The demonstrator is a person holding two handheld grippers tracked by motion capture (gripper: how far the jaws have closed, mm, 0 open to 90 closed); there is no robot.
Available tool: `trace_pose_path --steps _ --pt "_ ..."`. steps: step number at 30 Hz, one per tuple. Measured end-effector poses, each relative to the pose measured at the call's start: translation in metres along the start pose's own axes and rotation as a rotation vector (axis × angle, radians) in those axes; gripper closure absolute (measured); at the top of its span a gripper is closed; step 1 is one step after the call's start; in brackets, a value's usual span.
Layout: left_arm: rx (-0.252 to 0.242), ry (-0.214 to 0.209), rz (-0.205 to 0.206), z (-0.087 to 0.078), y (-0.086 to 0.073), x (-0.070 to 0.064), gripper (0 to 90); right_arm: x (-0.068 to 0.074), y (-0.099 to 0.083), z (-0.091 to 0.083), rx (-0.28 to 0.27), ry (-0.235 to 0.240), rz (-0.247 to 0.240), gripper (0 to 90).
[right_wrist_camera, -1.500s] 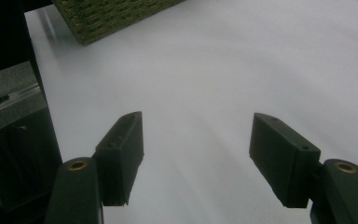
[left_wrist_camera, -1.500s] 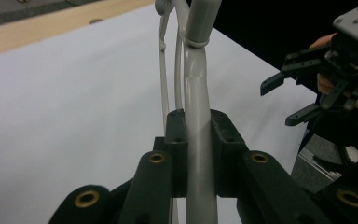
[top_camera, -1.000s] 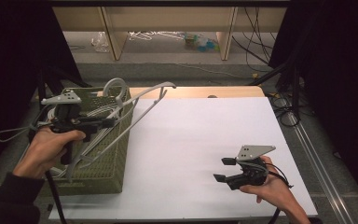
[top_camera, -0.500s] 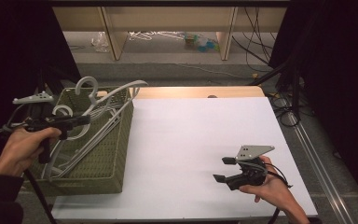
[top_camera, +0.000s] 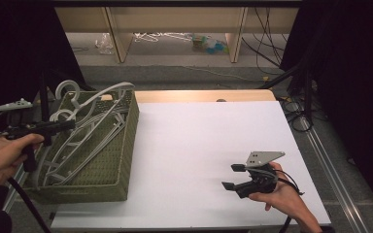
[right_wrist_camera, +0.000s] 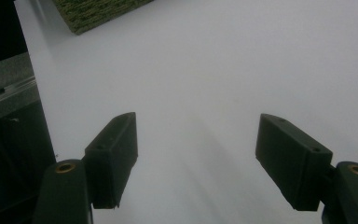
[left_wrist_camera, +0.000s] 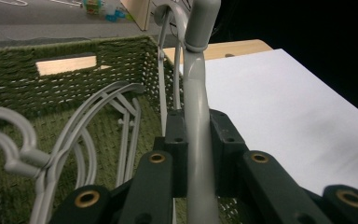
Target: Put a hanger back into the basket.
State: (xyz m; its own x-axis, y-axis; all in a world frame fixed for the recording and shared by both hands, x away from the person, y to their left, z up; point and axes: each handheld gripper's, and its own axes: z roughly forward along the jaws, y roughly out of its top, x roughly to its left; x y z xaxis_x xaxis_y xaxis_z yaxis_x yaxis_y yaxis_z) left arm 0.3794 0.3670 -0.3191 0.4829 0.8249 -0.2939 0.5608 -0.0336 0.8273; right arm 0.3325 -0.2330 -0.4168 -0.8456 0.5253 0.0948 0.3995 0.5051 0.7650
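Clamping the neck of a grey hanger (left_wrist_camera: 196, 116) between its two black jaws, my left gripper (left_wrist_camera: 196, 149) sits over the near-left part of the green basket (top_camera: 121, 160). I took the hanger just below its hook because that is the one stiff, narrow part that stands clear of the pile. In the high view the left gripper (top_camera: 53, 127) hangs at the basket's left wall, at the left edge of the desk (top_camera: 213, 131). Other grey hangers (top_camera: 85, 133) lie crossed inside the basket, hooks poking over its far rim, so I judge a slow, straight lift is needed or the arms will snag.

My right gripper (top_camera: 234, 177) rests near the desk's near-right corner, jaws spread wide and empty over bare white surface. I keep it there, well apart from the basket, ready to receive the hanger.
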Motion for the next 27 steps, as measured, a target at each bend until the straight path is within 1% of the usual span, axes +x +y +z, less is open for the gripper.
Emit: trace_pose_path --steps 1,3,6,8,11,12,16,18,19,21,24,27 --pt "0.005 0.003 -0.001 0.000 -0.001 0.002 78.8 0.000 0.000 0.000 0.000 0.001 0.000 30.2" --pt "0.012 -0.010 -0.001 0.002 -0.002 0.006 78.8 -0.001 -0.001 0.001 0.000 0.003 -0.004 30.2" --pt "0.023 -0.007 -0.008 0.007 -0.003 0.010 78.8 -0.002 -0.001 0.000 0.003 0.001 -0.002 30.2" --pt "0.021 -0.007 -0.017 0.009 -0.005 0.014 78.8 -0.002 -0.001 0.000 0.004 -0.001 0.000 30.2" --pt "0.024 -0.002 -0.027 0.009 -0.007 0.018 78.8 -0.001 -0.001 0.000 0.001 0.000 0.003 30.2" --pt "0.022 -0.008 -0.028 0.008 -0.008 0.020 78.8 -0.001 0.000 0.000 0.001 0.000 0.004 30.2" --pt "0.036 -0.001 -0.033 0.007 -0.009 0.026 78.7 -0.001 -0.001 0.001 0.008 0.007 -0.003 30.2" --pt "0.036 0.000 -0.044 0.007 -0.010 0.030 78.7 -0.001 -0.001 0.000 0.004 0.001 -0.001 30.2" --pt "0.044 -0.003 -0.051 0.008 -0.011 0.032 78.7 -0.002 -0.001 0.000 0.004 0.002 0.001 30.2" --pt "0.055 -0.004 -0.046 0.009 -0.011 0.033 78.7 -0.002 -0.001 0.000 0.006 0.002 0.000 30.2" --pt "0.073 -0.006 -0.053 0.012 -0.011 0.034 78.7 -0.002 -0.001 0.001 0.008 0.000 0.000 30.2" --pt "0.099 -0.004 -0.046 0.016 -0.009 0.035 78.6 -0.001 -0.001 0.001 0.013 0.009 0.002 30.2"
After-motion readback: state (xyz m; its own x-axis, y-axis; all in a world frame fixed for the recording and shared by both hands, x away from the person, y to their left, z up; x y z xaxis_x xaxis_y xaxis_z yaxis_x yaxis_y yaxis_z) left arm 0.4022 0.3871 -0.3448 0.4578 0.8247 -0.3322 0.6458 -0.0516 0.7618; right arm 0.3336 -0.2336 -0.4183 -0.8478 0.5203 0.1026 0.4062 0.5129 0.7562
